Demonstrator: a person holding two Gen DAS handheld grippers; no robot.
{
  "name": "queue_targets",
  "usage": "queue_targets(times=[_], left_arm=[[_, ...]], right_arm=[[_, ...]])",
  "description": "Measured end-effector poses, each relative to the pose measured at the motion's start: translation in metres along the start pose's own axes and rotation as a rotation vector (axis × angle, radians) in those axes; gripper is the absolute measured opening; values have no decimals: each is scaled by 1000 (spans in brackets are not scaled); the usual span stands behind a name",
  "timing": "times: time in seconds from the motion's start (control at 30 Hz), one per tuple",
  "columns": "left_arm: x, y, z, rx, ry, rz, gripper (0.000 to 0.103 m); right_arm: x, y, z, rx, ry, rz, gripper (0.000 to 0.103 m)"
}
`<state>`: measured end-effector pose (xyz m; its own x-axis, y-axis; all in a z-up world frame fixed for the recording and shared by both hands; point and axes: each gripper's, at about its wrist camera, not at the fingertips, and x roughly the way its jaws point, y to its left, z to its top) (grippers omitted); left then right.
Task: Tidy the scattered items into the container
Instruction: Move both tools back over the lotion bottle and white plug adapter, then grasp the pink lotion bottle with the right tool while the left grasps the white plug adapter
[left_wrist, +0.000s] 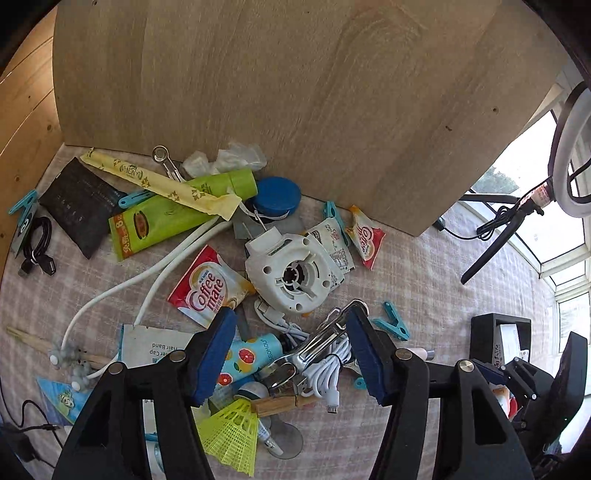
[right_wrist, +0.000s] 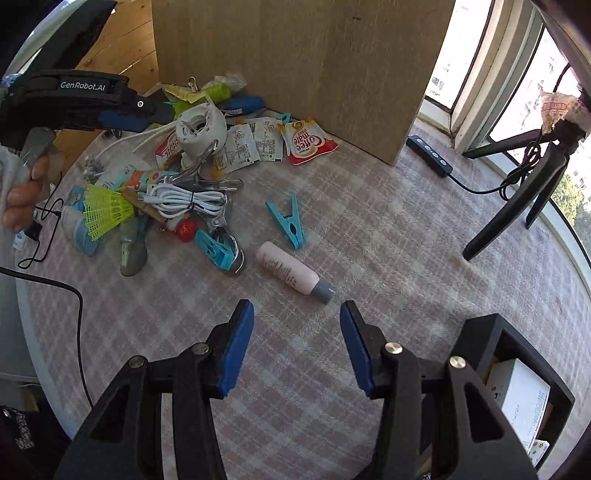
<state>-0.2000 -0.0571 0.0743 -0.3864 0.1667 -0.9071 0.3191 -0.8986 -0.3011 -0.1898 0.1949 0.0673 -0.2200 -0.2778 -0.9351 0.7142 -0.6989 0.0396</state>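
Checked pinkish cloth covers the desk (right_wrist: 369, 206), and the scattered items sit in a heap toward its left side, against an upright wooden board (left_wrist: 277, 92).

At the far left of the left wrist view lie a coiled black cable (left_wrist: 37, 243) and a dark pouch (left_wrist: 79, 210), then a green tube (left_wrist: 177, 214) crossed by a yellow paper sleeve (left_wrist: 159, 181). Further right come a Coffee mate sachet (left_wrist: 208, 288), a white round plastic part (left_wrist: 293, 275) and a second Coffee mate sachet (left_wrist: 365, 236) near the board's corner.

The left gripper (left_wrist: 291, 354) hangs steeply over the near edge of the heap, its jaws spread. Between the blue pads (left_wrist: 214, 354), but not pinched, lie a metal clip (left_wrist: 317, 343), a bundled white cable (left_wrist: 328, 373) and a printed tube with citrus slices (left_wrist: 240, 358); a yellow shuttlecock (left_wrist: 232, 435) lies just below them. A blue clothespin (left_wrist: 393, 325) rests just outside the right-hand pad.

In the right wrist view a hand (right_wrist: 26, 195) holds the left gripper at the left edge, above the heap. The right gripper (right_wrist: 297, 350) is over bare cloth, jaws spread with nothing between them. A pink bottle with a grey cap (right_wrist: 291, 271) lies on its side just ahead of them, a little toward the right-hand pad. The black container (right_wrist: 517, 369) stands at the far right, beside that gripper, with white paper inside.
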Motion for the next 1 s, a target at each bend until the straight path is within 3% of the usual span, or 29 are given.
queue_targets(times=[0.2, 0.57, 0.8, 0.9, 1.0], left_arm=[[20, 8, 12, -40, 28, 4, 54], [51, 6, 19, -17, 87, 45, 35], [55, 5, 21, -13, 91, 28, 34], [55, 5, 21, -17, 86, 25, 34], [51, 1, 12, -26, 84, 5, 29]], right_arm=[[27, 4, 16, -28, 28, 25, 48], [63, 12, 30, -87, 66, 27, 48], [72, 16, 25, -104, 99, 3, 46], [69, 11, 22, -77, 106, -18, 23], [65, 0, 17, -4, 114, 12, 20]])
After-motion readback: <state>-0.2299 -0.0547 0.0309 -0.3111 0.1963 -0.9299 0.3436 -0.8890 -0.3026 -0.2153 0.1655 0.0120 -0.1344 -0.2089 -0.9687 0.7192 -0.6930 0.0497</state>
